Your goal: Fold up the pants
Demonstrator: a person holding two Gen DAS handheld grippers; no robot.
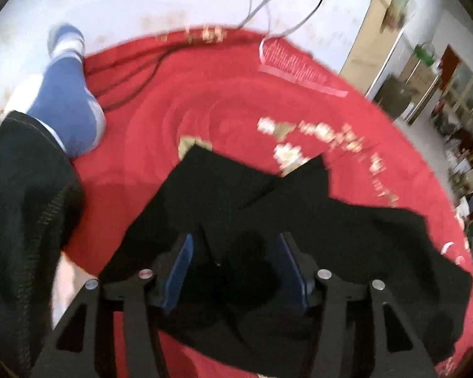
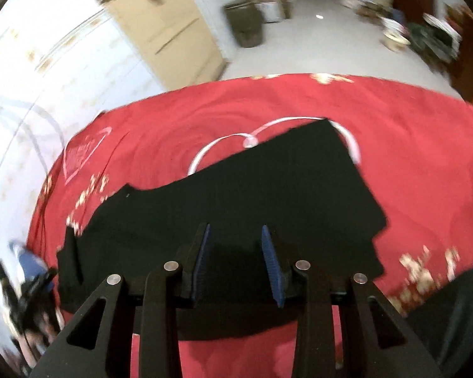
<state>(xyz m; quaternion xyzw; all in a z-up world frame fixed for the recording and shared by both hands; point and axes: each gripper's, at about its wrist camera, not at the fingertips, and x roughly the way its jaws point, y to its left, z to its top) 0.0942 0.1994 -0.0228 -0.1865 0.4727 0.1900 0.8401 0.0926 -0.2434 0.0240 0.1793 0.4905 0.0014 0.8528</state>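
Observation:
Black pants (image 1: 299,214) lie folded and flat on a red patterned bedspread (image 1: 173,126). My left gripper (image 1: 235,239) hovers over their near part, open wide, with a rumpled hump of black cloth beneath the gap and neither pad pressing on it. From the right wrist view the pants (image 2: 268,189) form a long black slab running from lower left to upper right. There my right gripper (image 2: 235,228) stands above the near edge, partly open, with its blue pads (image 2: 272,261) bare and nothing between them.
A person's foot in a blue sock (image 1: 69,104) and a dark trouser leg (image 1: 19,204) rest on the left of the bedspread. Cables (image 1: 268,0) trail across the white sheet beyond. A beige cabinet (image 2: 173,25), a dark bin (image 2: 244,22) and floor clutter lie past the bed.

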